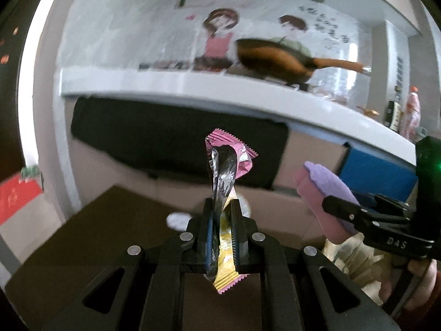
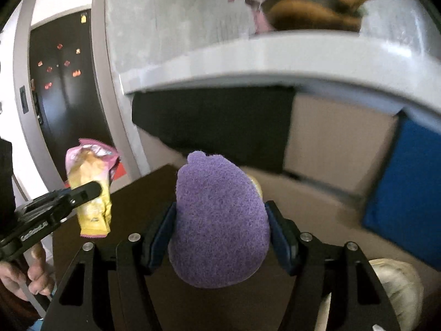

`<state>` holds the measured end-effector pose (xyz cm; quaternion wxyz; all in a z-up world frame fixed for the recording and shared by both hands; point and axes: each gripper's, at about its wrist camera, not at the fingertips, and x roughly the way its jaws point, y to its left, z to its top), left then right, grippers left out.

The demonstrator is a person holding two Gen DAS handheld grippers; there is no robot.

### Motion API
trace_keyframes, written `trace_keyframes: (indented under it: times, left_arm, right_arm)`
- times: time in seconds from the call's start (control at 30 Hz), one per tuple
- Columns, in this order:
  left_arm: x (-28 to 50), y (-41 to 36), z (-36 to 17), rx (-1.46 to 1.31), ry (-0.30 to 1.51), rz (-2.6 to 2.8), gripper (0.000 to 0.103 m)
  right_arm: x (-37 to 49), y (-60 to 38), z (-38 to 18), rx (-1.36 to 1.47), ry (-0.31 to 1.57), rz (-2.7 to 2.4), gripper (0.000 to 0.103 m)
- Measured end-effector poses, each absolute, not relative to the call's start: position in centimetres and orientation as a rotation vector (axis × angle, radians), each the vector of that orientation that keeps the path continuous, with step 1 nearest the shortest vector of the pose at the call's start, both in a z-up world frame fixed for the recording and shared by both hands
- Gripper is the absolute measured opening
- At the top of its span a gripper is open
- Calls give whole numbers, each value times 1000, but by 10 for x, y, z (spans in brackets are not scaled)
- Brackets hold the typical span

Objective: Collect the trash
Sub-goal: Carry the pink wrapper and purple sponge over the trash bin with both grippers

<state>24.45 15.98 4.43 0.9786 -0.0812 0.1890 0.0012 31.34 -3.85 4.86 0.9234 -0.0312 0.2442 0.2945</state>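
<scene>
My left gripper [image 1: 222,207] is shut on a crumpled snack wrapper [image 1: 226,165], pink, yellow and silver, held upright in the air; it also shows at the left of the right wrist view [image 2: 91,190]. My right gripper [image 2: 220,209] is shut on a purple and pink sponge [image 2: 217,220], which fills the space between its fingers. The sponge also shows in the left wrist view [image 1: 325,187], to the right of the wrapper. Both grippers hover above an open cardboard box [image 1: 275,201] with a dark brown flap [image 1: 96,237].
A white counter edge [image 1: 193,88] runs across above the box, with a brown frying pan [image 1: 275,58] on it. A blue panel [image 2: 408,198] stands at right, a dark door with magnets [image 2: 63,82] at left. A crumpled pale bag [image 2: 399,289] lies at lower right.
</scene>
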Motion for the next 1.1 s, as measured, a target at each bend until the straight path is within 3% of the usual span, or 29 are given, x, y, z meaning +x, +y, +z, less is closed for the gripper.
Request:
trace_keyframes:
  times: [0.47,1.1]
  left_arm:
    - [244,28,86,-72,298,-199,11]
    - [248,-93,79,-37,308,-382,11]
  right_arm:
    - [255,-165,99,-57,322,390,61]
    - [219,-285,97,46,295,181,61]
